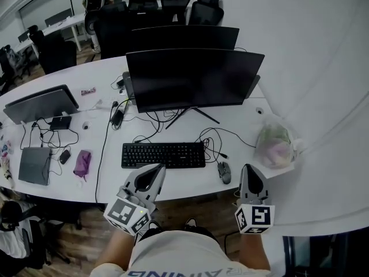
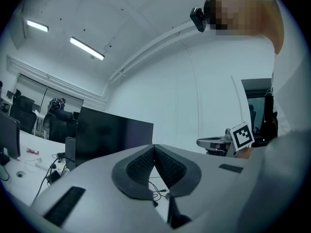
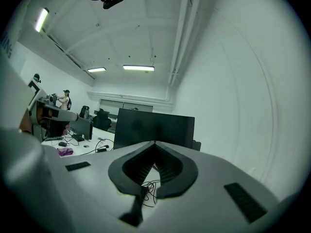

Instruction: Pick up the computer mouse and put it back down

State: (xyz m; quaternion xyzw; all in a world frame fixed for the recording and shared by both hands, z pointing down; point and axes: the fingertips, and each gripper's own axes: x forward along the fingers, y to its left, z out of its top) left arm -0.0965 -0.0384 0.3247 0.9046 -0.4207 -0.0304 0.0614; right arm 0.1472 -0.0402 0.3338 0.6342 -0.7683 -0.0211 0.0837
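White desk (image 1: pixel 184 180) runs beneath us. Nearest, our left claw (image 1: pixel 157 169) and right claw (image 1: pixel 249 167) hover level at its near edge, both pinched closed on nothing, so we judge neither is working the mouse (image 1: pixel 223 172). It lies on the desk at nine o'clock of the right claw, just beside the keyboard (image 1: pixel 163 154). At one o'clock, a plastic bag (image 1: pixel 277 146) holds pale pink and green stuff we cannot identify.

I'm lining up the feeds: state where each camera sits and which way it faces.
Head view: on the person's head, looking steeply down at desk, keyboard, mouse; left gripper, right gripper and shirt show.
Left gripper view: on the left gripper, facing level along its shut jaws; shirt at right.
Right gripper view: on the right gripper, facing level along its shut jaws; shirt at left.
Shared: both gripper views show the black monitor.
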